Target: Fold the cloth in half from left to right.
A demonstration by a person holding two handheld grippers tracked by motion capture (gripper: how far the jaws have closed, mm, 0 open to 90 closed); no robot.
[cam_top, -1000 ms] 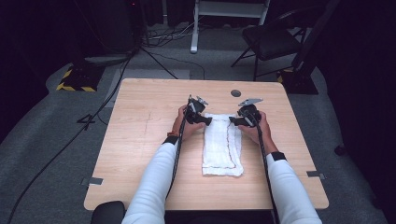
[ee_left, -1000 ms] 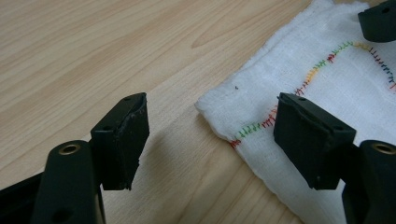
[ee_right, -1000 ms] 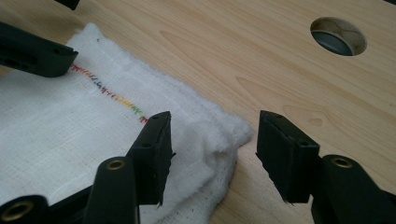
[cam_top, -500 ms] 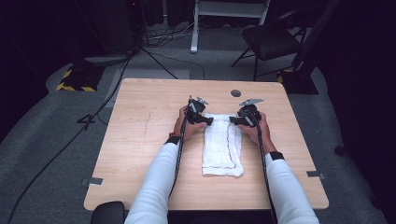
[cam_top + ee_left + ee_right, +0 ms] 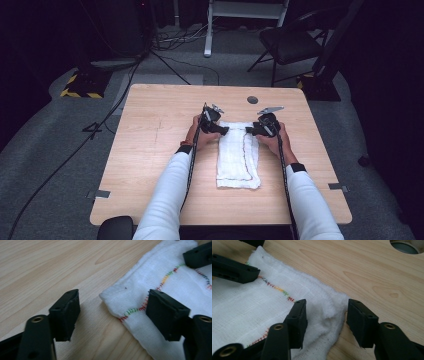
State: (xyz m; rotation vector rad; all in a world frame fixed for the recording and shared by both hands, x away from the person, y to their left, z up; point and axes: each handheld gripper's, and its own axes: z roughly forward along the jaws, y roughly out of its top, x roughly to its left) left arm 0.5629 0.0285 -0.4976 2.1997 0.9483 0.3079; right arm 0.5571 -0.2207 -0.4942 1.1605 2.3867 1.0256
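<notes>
Left tongs [image 5: 226, 131] sit at the far left corner of the cloth [image 5: 238, 161], held in the person's left hand [image 5: 196, 134]. In the left gripper view the two black jaws stand spread: one over bare wood, the other over the white weave, with the cloth's corner [image 5: 110, 298] lying between them, not pinched. Jaws have just been closing.

The cloth is a white folded rectangle, soft and nubby, loosely woven, with a line of multicoloured stitching [image 5: 140, 307] along its edge (red, green, yellow, orange visible). It lies flat in the middle of the table [image 5: 150, 150], long side running away from the person. The table is pale wood grain, smooth, with a round grey port [image 5: 252, 100] at the far side.

Right tongs [image 5: 251, 132] sit at the far right corner, in the right hand [image 5: 272, 142]. In the right gripper view its jaws are spread too, straddling the fluffy folded edge [image 5: 332, 307]; pads not pressing on it. These jaws have also just been closing.

Against the earlier high views: hands and cloth in the same places, no visible shift.

Hard to make out: from above, the jaw tips are too small to read. Both gripper views cut the cloth off at the frame edge. Floor surroundings are dark; a chair [image 5: 287, 42] and cables are dimly visible beyond the table.
</notes>
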